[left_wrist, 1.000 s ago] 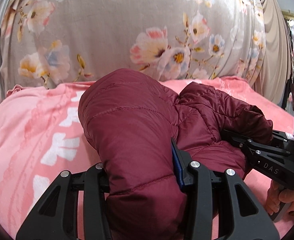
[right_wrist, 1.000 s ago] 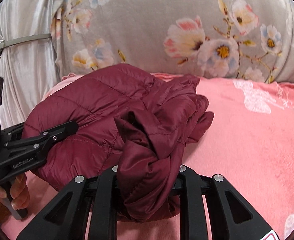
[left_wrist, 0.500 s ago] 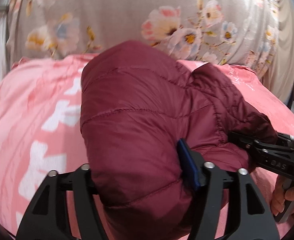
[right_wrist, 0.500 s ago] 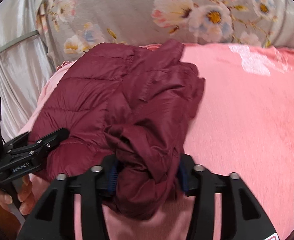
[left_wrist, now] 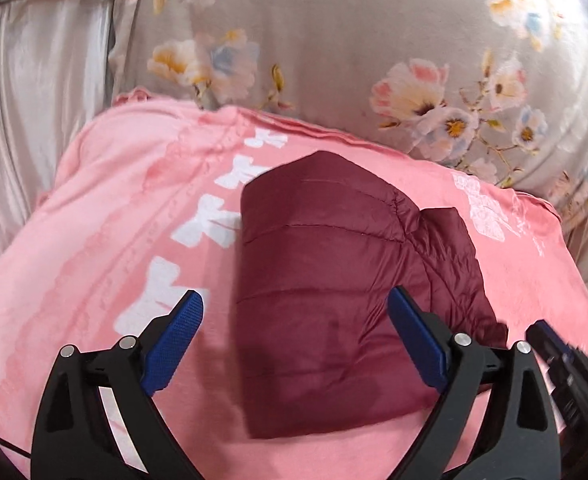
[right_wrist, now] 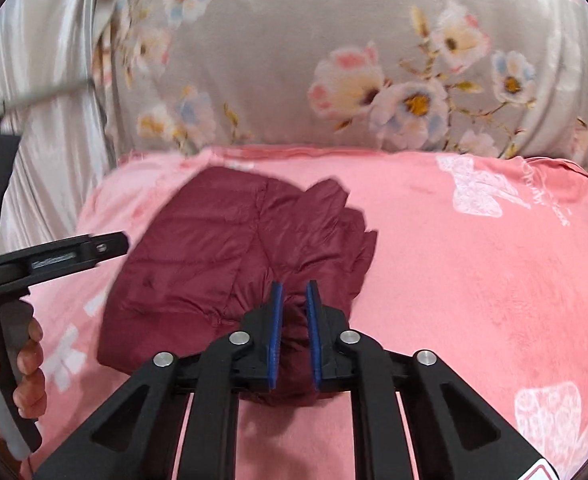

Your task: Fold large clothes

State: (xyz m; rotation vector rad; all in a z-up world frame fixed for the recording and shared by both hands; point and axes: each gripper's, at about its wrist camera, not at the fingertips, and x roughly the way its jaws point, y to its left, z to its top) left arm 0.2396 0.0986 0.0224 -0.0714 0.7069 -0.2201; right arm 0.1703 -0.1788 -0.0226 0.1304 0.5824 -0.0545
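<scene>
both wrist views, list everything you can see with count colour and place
puffer jacket: 1, maroon, folded on the blanket
blanket: 1, pink with white bows, under the jacket
floral fabric: 1, grey with flowers, behind the blanket
curtain: 1, silvery white, far left
left gripper: 1, black with blue pads, open over the jacket
right gripper: 1, black with blue pads, pinching the jacket's near edge
left hand: 1, on the left gripper's handle

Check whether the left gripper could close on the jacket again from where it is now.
Probably yes: the left gripper is open, its blue pads straddle the jacket lying on the pink blanket, and nothing sits between them.
</scene>
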